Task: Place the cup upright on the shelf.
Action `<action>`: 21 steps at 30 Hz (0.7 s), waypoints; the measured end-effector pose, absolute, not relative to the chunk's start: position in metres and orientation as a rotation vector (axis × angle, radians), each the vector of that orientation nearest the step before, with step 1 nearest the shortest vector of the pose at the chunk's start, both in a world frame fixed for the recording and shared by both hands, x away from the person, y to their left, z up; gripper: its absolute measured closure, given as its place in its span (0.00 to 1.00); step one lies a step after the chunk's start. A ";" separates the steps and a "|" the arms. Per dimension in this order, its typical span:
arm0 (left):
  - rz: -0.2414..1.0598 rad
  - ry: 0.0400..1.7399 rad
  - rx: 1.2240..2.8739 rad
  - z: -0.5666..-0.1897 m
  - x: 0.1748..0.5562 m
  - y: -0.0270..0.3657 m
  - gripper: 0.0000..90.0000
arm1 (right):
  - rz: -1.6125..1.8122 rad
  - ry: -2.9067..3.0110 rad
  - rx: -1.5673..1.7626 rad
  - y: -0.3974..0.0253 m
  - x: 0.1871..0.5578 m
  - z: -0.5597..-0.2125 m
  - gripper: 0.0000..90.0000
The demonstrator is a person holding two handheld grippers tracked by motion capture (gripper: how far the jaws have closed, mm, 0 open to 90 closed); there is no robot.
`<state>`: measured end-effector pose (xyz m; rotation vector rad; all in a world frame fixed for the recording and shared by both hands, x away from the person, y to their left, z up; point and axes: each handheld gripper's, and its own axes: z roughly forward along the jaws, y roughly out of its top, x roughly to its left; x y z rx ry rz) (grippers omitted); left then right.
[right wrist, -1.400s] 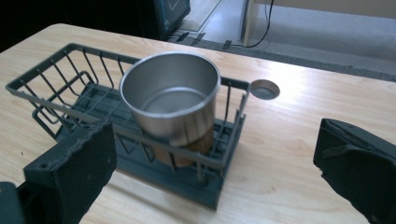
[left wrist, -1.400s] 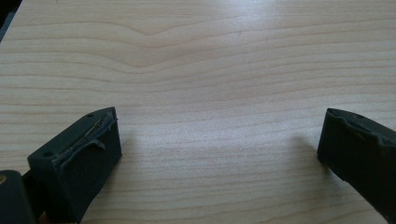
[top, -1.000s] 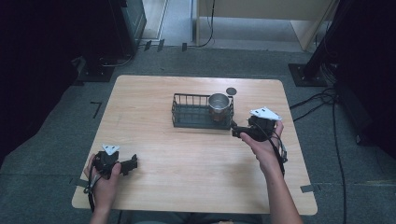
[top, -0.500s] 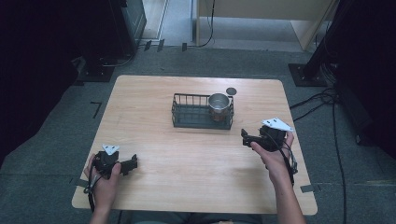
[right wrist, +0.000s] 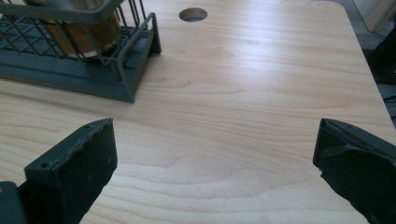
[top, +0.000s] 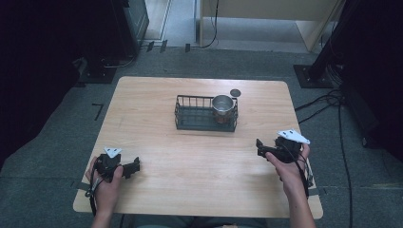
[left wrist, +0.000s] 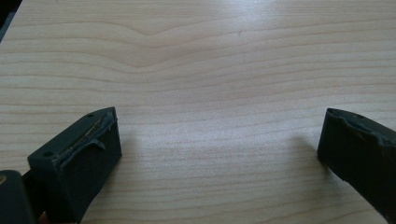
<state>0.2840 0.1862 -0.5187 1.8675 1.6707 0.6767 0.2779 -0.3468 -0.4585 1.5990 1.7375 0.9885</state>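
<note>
right gripper spread, empty, near right of wire basket holding metal cup; left gripper spread, empty, near-left on table.

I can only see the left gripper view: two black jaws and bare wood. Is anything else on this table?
Observer: Yes. A dark wire basket sits at the middle of the table, toward the far side.
Operator: Is anything in it?
Observer: A metal cup stands upright at its right end.
Operator: Where is the other hand?
Observer: The right gripper is near the table's right edge, apart from the basket, with its jaws wide open and nothing between them.
Operator: And mine?
Observer: The left gripper rests near the front left corner, jaws open too.
</note>
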 end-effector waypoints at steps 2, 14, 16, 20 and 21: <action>0.677 1.671 1.868 -0.519 0.284 0.186 0.00 | 0.989 1.733 1.600 -0.350 0.274 -0.462 0.00; 0.677 1.671 1.867 -0.519 0.284 0.186 0.00 | 0.945 1.719 1.655 -0.368 0.257 -0.481 0.00; 0.677 1.671 1.868 -0.519 0.284 0.186 0.00 | 0.938 1.717 1.660 -0.371 0.255 -0.484 0.00; 0.677 1.671 1.867 -0.519 0.284 0.186 0.00 | 0.929 1.707 1.680 -0.376 0.250 -0.489 0.00; 0.677 1.671 1.867 -0.519 0.284 0.186 0.00 | 0.926 1.706 1.684 -0.377 0.249 -0.491 0.00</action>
